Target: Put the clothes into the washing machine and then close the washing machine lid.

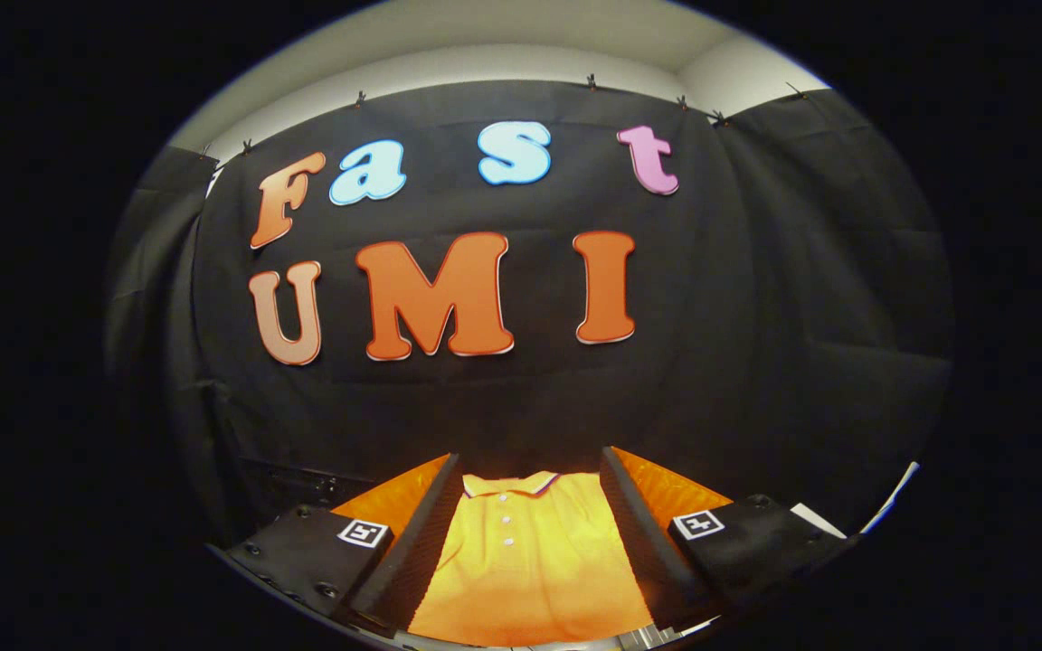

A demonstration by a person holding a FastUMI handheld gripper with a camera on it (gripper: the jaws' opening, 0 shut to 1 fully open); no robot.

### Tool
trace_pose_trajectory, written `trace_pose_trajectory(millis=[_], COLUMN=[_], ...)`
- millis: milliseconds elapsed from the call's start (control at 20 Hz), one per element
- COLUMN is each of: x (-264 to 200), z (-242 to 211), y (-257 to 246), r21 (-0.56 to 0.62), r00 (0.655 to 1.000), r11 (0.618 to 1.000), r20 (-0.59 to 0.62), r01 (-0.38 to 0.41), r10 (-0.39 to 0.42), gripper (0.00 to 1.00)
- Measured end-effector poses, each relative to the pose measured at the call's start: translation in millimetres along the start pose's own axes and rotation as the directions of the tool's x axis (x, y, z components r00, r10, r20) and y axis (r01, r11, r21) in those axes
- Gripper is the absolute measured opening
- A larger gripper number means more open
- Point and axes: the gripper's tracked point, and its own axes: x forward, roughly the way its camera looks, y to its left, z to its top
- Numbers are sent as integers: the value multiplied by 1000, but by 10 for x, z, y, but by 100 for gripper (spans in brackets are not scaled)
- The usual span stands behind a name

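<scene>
the yellow polo shirt (530, 561) lies flat between and just beyond the spread fingers of the gripper (530, 542), collar away from it, and nothing is pinched. the likely slip, i'd judge, is the fingers closing on one thin layer – the shirt would then trail and snag on the way. beyond the collar hangs the booth's black cloth wall (801, 316), so room ahead looks short, and the washing machine's place can't be told from here.

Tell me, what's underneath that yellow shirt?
The yellow polo shirt lies flat between the open fingers of the hand-held gripper, covering whatever it rests on. Black cloth hangs behind it.
</scene>
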Motion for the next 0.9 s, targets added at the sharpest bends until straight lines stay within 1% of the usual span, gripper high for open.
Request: trace_pose_trajectory(millis=[150, 300, 400, 500, 700, 900], x=[309, 525, 626, 687, 847, 979], z=[-348, -640, -817, -1018, -1227, -1399], y=[41, 55, 105, 181, 215, 184], r21=[31, 54, 57, 55, 64, 34], r00=[991, 970, 951, 917, 883, 871], r11=[999, 997, 996, 995, 994, 997], r20=[-131, -238, -300, -385, -457, -485], r01=[-34, -48, -66, -88, -84, -66], r10=[38, 59, 80, 102, 104, 75], gripper=[99, 99, 99, 99, 99, 99])
